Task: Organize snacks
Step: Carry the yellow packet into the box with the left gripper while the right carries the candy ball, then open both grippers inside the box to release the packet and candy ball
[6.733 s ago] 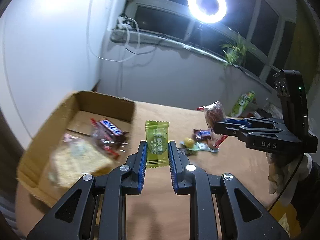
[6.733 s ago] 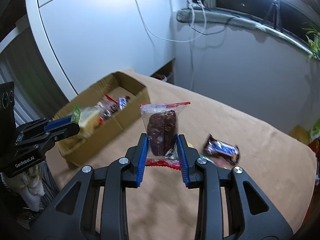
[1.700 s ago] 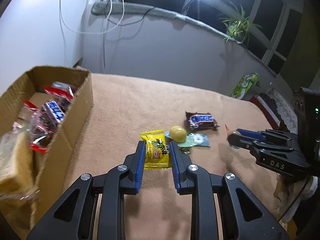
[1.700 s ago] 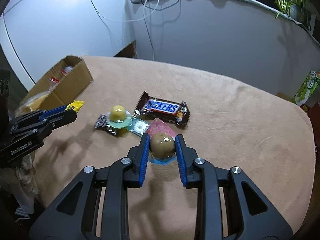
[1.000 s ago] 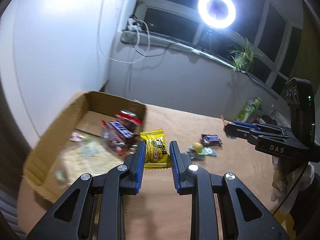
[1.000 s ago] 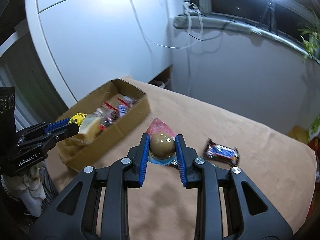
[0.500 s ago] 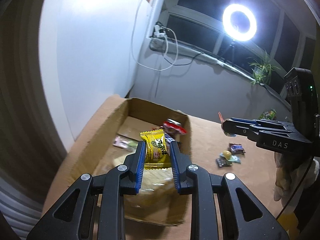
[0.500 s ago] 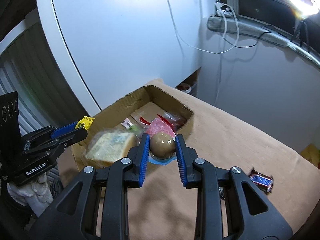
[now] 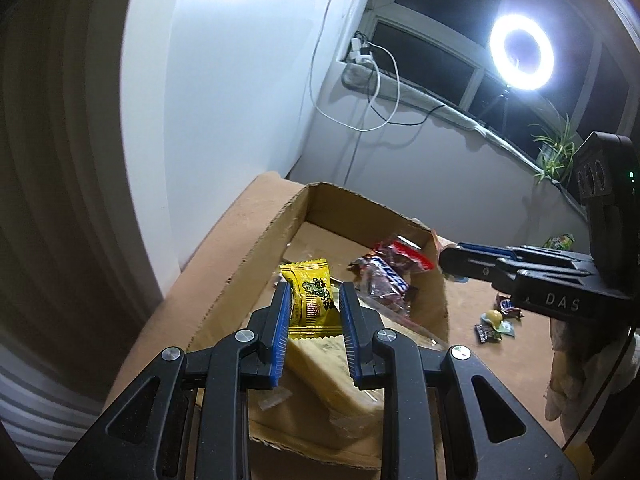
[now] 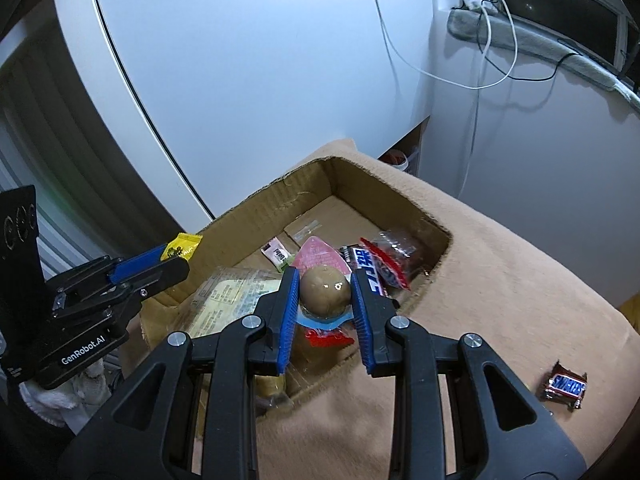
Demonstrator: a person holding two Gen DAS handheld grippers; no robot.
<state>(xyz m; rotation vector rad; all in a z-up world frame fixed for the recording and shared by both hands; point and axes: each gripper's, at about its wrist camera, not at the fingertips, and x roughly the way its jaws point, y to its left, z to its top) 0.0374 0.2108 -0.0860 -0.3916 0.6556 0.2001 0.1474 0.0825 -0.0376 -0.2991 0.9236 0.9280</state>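
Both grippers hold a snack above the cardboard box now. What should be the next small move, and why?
Probably open both and let the snacks drop. The left gripper pinches the yellow packet and the right gripper grips the brown egg pack; both appear to hang over the open cardboard box, where other snacks already lie.

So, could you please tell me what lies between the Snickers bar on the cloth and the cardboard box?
Nothing: in the right wrist view, only bare tan cloth stretches from the Snickers bar to the cardboard box.
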